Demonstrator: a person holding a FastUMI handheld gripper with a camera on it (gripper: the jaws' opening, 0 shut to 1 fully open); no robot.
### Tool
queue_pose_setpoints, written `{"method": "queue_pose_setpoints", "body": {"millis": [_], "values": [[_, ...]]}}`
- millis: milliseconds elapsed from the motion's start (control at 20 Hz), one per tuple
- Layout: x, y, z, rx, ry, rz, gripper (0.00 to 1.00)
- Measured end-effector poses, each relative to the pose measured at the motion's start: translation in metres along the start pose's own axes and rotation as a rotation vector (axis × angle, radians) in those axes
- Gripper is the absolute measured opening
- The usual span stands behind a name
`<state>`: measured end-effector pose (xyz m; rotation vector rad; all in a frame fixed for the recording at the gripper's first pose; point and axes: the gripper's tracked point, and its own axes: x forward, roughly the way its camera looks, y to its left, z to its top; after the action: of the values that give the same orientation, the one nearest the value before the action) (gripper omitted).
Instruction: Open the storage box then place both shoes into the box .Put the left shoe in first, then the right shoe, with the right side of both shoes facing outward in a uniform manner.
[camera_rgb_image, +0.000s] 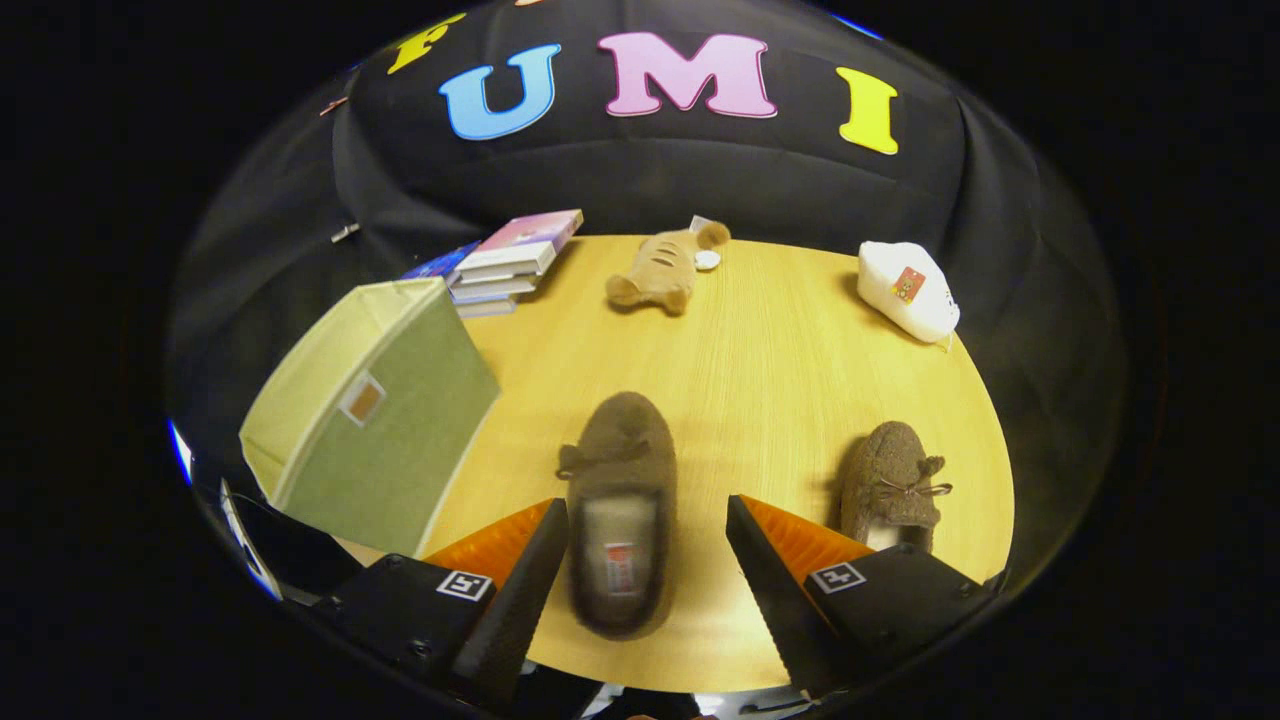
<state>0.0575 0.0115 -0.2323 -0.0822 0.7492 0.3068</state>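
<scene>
Between the spread fingers of the gripper (645, 545) lies a brown fuzzy shoe (620, 510), toe pointing away across the wooden table (760, 350), its opening and insole facing up. The fingers stand wide apart on either side of its heel half; the near finger on one side looks close to the shoe's edge, but neither seems to press on it, so nothing is gripped yet. To take it well, I judge the fingers should settle lower around the heel half and close on the soft walls evenly, so the shoe does not twist or fold when lifted. Which foot this shoe fits I cannot tell, and the left must go in first. The second shoe (892, 485) sits off to the side, well apart, just beyond one finger. On the other side stands the green storage box (375, 415), tilted in this view; its inside is hidden, so whether it is open or holds anything cannot be said. Farther off are a stack of books (510, 262), a plush toy (662, 268) and a white pouch (908, 290)
</scene>
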Motion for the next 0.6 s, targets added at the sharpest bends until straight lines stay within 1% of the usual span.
{"method": "queue_pose_setpoints", "body": {"millis": [150, 350, 450, 500, 550, 600], "values": [[0.027, -0.012, -0.016, 0.030, 0.039, 0.018, 0.99], [0.062, -0.012, -0.025, 0.069, 0.067, 0.044, 0.97], [0.072, -0.011, -0.023, 0.085, 0.059, 0.048, 0.87], [0.077, -0.012, -0.021, 0.091, 0.053, 0.039, 0.77], [0.080, -0.013, -0.021, 0.107, 0.058, 0.028, 0.70], [0.082, -0.011, -0.022, 0.136, 0.070, 0.031, 0.53]]}}
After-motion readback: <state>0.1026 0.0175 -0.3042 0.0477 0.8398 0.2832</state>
